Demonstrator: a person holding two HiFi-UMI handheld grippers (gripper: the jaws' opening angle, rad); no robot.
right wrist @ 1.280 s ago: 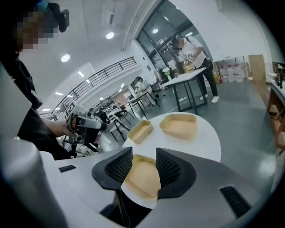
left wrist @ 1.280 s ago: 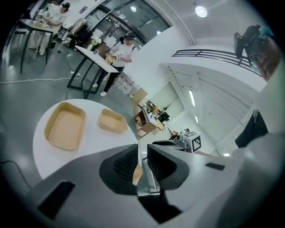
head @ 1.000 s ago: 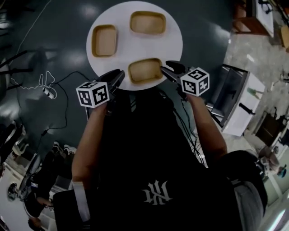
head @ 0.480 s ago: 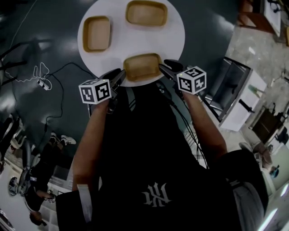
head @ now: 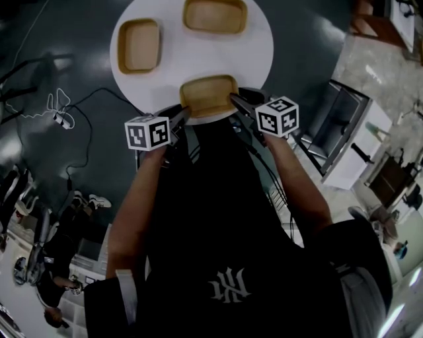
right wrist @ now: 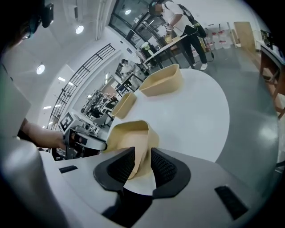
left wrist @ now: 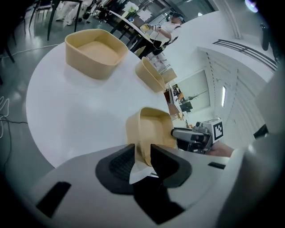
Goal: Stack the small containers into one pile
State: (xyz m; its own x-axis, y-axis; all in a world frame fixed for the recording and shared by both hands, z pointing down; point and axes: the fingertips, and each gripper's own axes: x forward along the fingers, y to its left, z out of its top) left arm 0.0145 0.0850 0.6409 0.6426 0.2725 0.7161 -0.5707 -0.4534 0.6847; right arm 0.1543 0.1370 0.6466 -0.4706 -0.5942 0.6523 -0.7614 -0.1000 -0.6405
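Three tan containers stand apart on a round white table (head: 192, 63). The near container (head: 208, 92) sits at the table's front edge, between my two grippers. My left gripper (head: 184, 115) is at its left end, and the left gripper view has that end wall (left wrist: 142, 133) between the pads with no clear squeeze. My right gripper (head: 234, 100) is at the right end. Its jaws are closing, with the wall (right wrist: 140, 147) standing between them. A second container (head: 139, 46) is at the far left and a third (head: 215, 16) at the far right.
Dark floor surrounds the table, with a white cable (head: 59, 112) lying at the left. A white cabinet (head: 357, 145) stands to the right. People and chairs (right wrist: 178, 20) are beyond the table's far side.
Both grippers have moved in from beside the near container onto its two ends. The right jaws have narrowed around the wall. The containers have not shifted on the table.
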